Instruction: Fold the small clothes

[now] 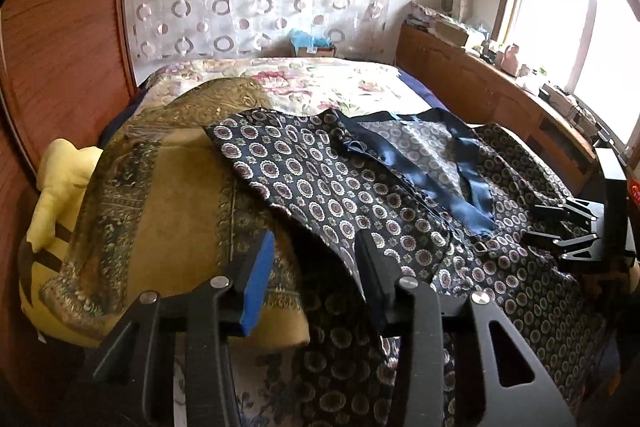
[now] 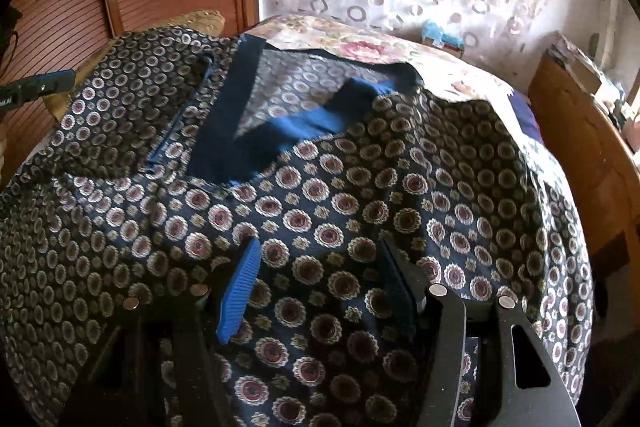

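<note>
A dark navy garment with a round medallion print and a plain blue collar band lies spread on the bed; it fills the right wrist view. My left gripper is open, its fingers just above the garment's left edge, with cloth lying between them. My right gripper is open low over the garment's right part, and it shows from the side in the left wrist view. The left gripper's tip shows at the far left of the right wrist view.
A gold patterned cloth and a yellow garment lie on the bed to the left of the navy one. The floral bedspread stretches behind. A wooden wardrobe stands left, and a cluttered wooden ledge runs along the right under a window.
</note>
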Motion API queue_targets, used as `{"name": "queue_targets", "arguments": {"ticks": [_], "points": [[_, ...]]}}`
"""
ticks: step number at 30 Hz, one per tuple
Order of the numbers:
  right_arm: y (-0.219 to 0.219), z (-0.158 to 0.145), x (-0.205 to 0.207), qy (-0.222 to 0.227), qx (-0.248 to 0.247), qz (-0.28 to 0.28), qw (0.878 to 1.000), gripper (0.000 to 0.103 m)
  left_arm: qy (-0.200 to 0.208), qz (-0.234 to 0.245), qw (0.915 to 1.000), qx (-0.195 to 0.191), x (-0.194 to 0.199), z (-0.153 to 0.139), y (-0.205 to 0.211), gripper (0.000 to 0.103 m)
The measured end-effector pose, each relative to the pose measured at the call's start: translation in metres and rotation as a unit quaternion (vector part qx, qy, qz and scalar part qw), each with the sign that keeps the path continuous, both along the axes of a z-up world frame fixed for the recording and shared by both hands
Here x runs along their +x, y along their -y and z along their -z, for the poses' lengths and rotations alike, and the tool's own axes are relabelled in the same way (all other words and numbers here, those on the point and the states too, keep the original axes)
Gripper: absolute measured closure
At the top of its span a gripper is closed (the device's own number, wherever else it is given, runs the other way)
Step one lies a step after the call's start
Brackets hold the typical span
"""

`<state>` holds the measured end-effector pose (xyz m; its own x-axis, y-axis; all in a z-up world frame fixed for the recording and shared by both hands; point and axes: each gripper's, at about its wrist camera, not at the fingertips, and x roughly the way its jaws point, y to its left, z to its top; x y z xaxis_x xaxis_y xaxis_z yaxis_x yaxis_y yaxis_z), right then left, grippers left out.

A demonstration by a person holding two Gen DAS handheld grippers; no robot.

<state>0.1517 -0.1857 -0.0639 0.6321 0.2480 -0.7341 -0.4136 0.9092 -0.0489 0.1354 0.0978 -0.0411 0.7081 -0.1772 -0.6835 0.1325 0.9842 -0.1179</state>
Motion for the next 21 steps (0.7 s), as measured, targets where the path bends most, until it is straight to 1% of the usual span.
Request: {"name": "queue_targets", "arguments": {"ticks": [4,6,10,11,12,13,14,15,17,21], "points": [[0.006,0.003,0.006,-0.009,0.014,0.000,1.000,0.041,-0.014,0.001,0.9999,0.007,0.010,0.003,0.003,0.060],[0.006,0.004,0.006,-0.009,0.014,0.001,1.000,0.039,-0.022,-0.005,0.9997,0.010,0.014,0.005,0.004,0.060],[0.003,0.006,0.008,-0.010,0.017,0.001,1.000,0.037,-0.032,-0.014,0.9994,0.007,0.021,0.006,0.002,0.060],[0.001,0.007,0.008,-0.010,0.016,0.001,1.000,0.037,-0.032,-0.014,0.9993,0.012,0.021,0.006,0.004,0.063],[0.001,0.007,0.008,-0.010,0.016,0.001,1.000,0.037,-0.032,-0.014,0.9993,0.015,0.022,0.006,0.005,0.072],[-0.001,0.007,0.009,-0.010,0.015,0.002,1.000,0.037,-0.033,-0.013,0.9992,0.016,0.023,0.007,0.007,0.077],[-0.001,0.007,0.009,-0.010,0.015,0.002,1.000,0.037,-0.034,-0.011,0.9992,0.017,0.023,0.008,0.008,0.088],[0.000,0.007,0.009,-0.010,0.015,0.002,1.000,0.036,-0.031,-0.009,0.9993,0.018,0.023,0.009,0.008,0.096],[-0.001,0.008,0.009,-0.009,0.014,0.003,1.000,0.036,-0.025,-0.010,0.9993,0.027,0.020,0.008,0.008,0.100],[-0.001,0.008,0.008,-0.009,0.013,0.004,1.000,0.035,-0.006,-0.020,0.9994,0.028,0.016,-0.003,-0.004,0.101]]}}
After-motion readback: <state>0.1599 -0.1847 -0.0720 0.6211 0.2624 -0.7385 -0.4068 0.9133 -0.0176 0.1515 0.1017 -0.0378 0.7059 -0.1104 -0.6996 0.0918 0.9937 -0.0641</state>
